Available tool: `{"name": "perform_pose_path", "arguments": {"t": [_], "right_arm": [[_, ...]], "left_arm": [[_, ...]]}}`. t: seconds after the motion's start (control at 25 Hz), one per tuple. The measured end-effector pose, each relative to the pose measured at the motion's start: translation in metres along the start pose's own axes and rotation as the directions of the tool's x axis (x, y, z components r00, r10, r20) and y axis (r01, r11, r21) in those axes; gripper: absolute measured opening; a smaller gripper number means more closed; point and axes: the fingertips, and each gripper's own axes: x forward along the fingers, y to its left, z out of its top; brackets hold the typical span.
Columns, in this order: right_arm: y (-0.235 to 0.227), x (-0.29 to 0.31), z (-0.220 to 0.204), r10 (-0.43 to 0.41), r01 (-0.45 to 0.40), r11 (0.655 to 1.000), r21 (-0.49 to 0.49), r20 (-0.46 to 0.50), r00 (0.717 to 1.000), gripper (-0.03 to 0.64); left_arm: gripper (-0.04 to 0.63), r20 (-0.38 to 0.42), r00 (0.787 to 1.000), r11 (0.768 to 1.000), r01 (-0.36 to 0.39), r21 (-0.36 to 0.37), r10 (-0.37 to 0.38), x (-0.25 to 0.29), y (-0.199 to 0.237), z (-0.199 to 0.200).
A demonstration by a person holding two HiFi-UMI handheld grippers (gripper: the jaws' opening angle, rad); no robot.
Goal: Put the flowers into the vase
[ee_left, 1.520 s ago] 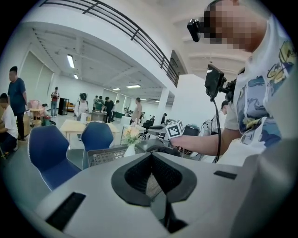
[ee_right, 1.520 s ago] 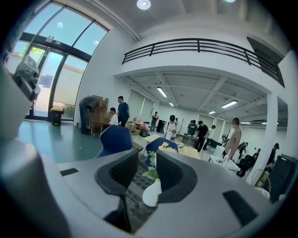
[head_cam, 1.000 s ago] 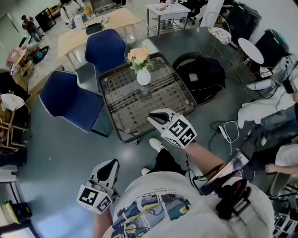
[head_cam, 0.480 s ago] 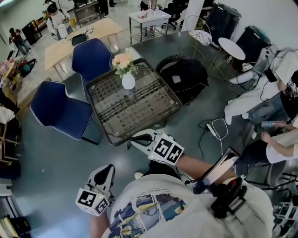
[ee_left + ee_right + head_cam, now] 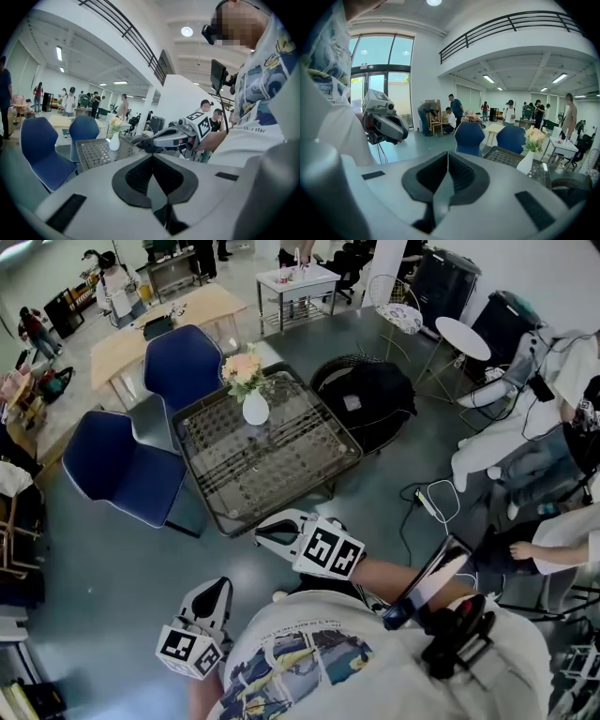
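Observation:
The flowers (image 5: 242,367), pale orange and cream, stand in a white vase (image 5: 255,410) at the far left corner of the glass-topped table (image 5: 281,460). From the left gripper view the flowers (image 5: 116,125) and vase (image 5: 114,143) show small and far off; from the right gripper view the flowers (image 5: 535,136) and vase (image 5: 526,164) sit to the right. My right gripper (image 5: 266,531) hangs off the table's near edge, jaws shut and empty. My left gripper (image 5: 217,586) is low by my body, over the floor, jaws shut and empty.
Two blue chairs (image 5: 183,367) (image 5: 117,465) stand at the table's left and far sides. A black bag on a round chair (image 5: 370,395) sits right of the table. People sit at the right (image 5: 525,442), with a white cable (image 5: 439,504) on the floor.
My right gripper has drawn back from over the table's near edge towards my body. The left gripper has barely shifted. Flowers and vase stay put.

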Motion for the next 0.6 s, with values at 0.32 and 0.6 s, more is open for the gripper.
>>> {"name": "perform_pose_path", "arguments": {"t": [0.32,0.6], "right_arm": [[-0.001,-0.007,-0.002,-0.011,0.011,1.000,-0.011,0.011,1.000,0.015],[-0.002,-0.011,-0.004,-0.016,0.016,1.000,-0.017,0.004,1.000,0.014]], "left_arm": [[0.009,-0.004,1.000,1.000,0.020,0.011,-0.020,0.011,-0.007,0.000],[0.009,-0.019,0.999,0.999,0.031,0.011,-0.031,0.015,-0.012,0.001]]}}
